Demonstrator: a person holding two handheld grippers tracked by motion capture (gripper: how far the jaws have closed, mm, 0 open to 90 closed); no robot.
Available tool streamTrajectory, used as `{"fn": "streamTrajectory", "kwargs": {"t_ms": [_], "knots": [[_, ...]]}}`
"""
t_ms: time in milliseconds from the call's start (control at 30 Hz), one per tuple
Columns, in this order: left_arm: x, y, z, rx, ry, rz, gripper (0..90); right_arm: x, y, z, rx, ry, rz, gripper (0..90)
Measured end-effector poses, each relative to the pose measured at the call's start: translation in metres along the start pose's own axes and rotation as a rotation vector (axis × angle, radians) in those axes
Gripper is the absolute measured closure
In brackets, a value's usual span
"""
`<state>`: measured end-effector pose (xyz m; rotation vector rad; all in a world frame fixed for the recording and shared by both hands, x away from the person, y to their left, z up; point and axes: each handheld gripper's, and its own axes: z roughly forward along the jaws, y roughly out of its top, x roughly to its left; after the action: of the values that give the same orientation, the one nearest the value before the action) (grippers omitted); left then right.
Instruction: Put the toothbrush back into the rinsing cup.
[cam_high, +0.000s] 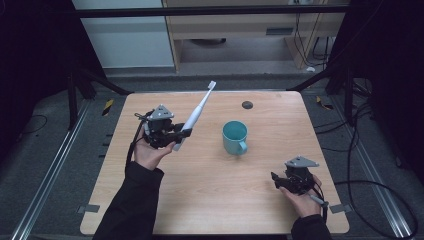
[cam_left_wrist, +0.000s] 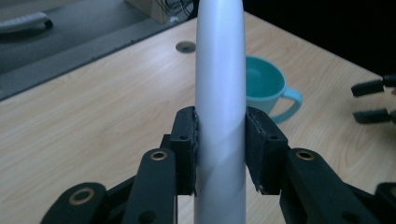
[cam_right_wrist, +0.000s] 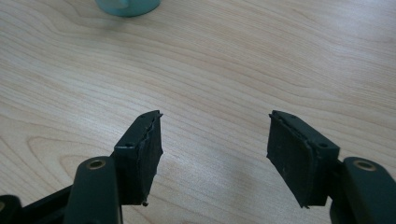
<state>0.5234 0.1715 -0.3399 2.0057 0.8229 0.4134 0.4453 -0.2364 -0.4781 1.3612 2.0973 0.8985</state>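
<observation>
Left gripper (cam_high: 184, 134) fingers (cam_left_wrist: 187, 140) clamp the white plastic electric toothbrush (cam_high: 197, 111), raised above the wooden desk (cam_high: 200, 200) left of the teal mug (cam_high: 234, 137). Right gripper (cam_high: 275, 181) fingers (cam_right_wrist: 144, 149) stand apart, holding nothing.

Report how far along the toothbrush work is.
Done: the left gripper has the white toothbrush clamped by its handle and lifted off the table. In hand: the brush points up and away, beside the teal cup. Left: it is not in the cup, probably its destination. The right gripper is open, empty.
</observation>
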Motion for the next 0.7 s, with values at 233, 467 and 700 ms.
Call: {"fn": "streamTrajectory", "kwargs": {"t_ms": [233,467,700], "knots": [[-0.008,0.013,0.027,-0.125,0.02,-0.022,65.9,-0.001,0.0,0.0,-0.007,-0.005,-0.005,34.6],[-0.017,0.026,0.045,-0.226,0.03,-0.041,66.0,-0.002,-0.001,0.0,-0.012,-0.001,-0.007,34.3],[-0.025,0.038,0.064,-0.288,0.028,-0.049,66.0,-0.001,-0.001,0.0,-0.02,0.001,-0.007,34.0]]}}
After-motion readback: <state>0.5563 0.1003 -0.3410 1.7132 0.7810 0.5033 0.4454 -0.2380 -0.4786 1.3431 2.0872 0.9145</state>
